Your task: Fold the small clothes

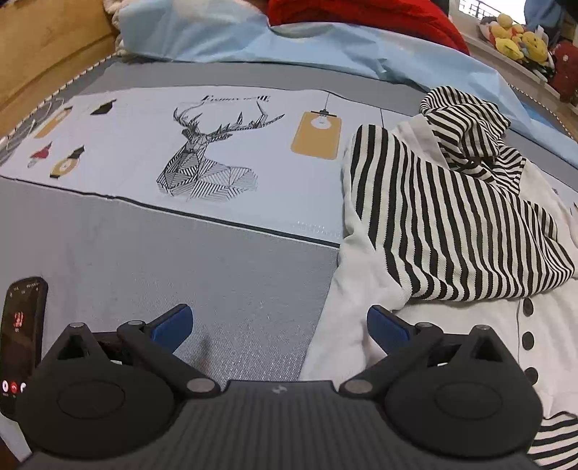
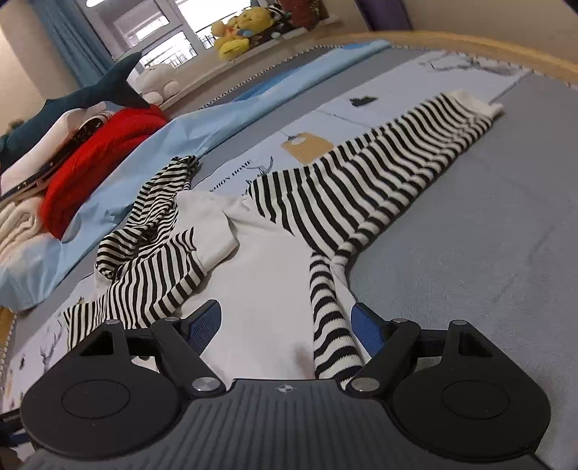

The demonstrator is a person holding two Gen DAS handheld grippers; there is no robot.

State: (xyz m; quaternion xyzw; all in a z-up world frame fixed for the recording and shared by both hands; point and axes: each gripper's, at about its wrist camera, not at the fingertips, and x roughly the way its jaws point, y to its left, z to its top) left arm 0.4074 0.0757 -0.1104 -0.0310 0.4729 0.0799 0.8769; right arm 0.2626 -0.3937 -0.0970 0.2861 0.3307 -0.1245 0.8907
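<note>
A small white garment with black-and-white striped sleeves and hood [image 1: 451, 224] lies on the bed. In the left wrist view one striped sleeve is folded across its white body, and dark buttons [image 1: 528, 340] run down the front. My left gripper [image 1: 280, 327] is open and empty, low over the grey sheet at the garment's left edge. In the right wrist view the garment [image 2: 260, 260] spreads ahead, with the other striped sleeve [image 2: 390, 170] stretched out to the far right. My right gripper [image 2: 285, 325] is open over the white body, a striped strip [image 2: 330, 325] lying between its fingers.
A phone [image 1: 20, 336] lies on the sheet at the left gripper's left. A light blue blanket [image 1: 289, 43] and a red knit [image 2: 97, 159] lie at the bed's far side. Plush toys [image 2: 238, 32] sit on the windowsill. A wooden bed frame [image 1: 43, 47] borders the mattress.
</note>
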